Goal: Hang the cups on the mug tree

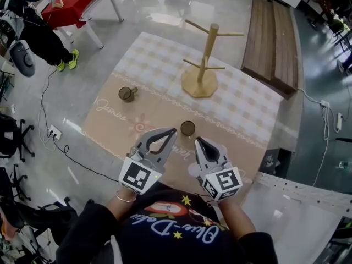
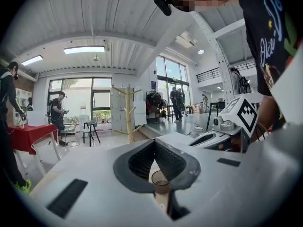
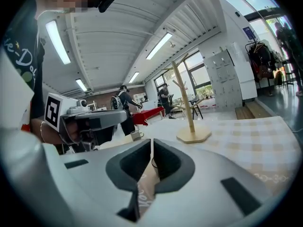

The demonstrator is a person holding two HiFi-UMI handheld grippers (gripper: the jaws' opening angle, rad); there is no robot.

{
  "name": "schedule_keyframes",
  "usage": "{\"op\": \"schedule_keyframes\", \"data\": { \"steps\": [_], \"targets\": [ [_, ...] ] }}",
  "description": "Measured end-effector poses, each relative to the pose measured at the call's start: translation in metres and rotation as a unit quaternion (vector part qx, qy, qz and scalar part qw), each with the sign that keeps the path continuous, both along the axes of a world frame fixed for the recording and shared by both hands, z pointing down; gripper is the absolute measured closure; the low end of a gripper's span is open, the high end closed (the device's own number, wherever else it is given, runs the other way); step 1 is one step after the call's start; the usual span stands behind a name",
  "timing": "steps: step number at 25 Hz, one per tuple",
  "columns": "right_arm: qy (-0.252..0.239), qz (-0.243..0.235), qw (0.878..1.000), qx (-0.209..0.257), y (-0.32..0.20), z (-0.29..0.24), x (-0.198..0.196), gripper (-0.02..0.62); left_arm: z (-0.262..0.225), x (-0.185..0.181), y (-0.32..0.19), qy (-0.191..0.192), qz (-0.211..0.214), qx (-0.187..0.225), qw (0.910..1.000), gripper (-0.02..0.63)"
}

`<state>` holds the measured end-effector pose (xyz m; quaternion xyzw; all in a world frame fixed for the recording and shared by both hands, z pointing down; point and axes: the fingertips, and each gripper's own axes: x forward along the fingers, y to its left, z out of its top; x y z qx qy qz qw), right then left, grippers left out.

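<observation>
Left gripper [image 2: 154, 142] jaws together, cup [image 2: 160, 182] beyond, mug tree [image 2: 129, 113] behind

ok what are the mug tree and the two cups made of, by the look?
Mug tree: pale wood, matte, apparently unvarnished; even light tan on post, pegs and base. Near cup and far cup: brown-tinted and see-through, so glass or clear plastic; the pictures don't settle which.

You're working in a big open lab hall: glossy floor [image 1: 154, 15], a cable [image 1: 67, 150] running to a power strip [image 1: 54, 131], office chairs [image 1: 11, 139] at the edge, a red table [image 1: 77, 1], strip lights [image 3: 56, 41] overhead, tall windows [image 2: 171, 77]
</observation>
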<state>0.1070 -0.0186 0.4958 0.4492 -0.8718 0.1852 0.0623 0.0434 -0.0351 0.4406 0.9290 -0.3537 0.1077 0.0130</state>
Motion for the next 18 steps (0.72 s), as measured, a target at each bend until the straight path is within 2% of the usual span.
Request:
{"op": "schedule_keyframes", "data": {
  "steps": [6,8,18],
  "targets": [
    [0.017,0.0,1.0,-0.016,-0.003,0.017,-0.001,0.577,0.008,0.002,-0.006,0.005,0.006,-0.009,0.9999,0.598],
    [0.021,-0.001,1.0,-0.023,-0.003,0.023,-0.002,0.535,0.012,-0.001,-0.007,0.005,0.004,-0.013,0.9999,0.598],
    [0.075,-0.019,0.996,-0.052,-0.002,0.054,-0.009,0.523,0.019,-0.008,-0.007,0.009,-0.002,-0.024,0.9997,0.598]
  ]
}}
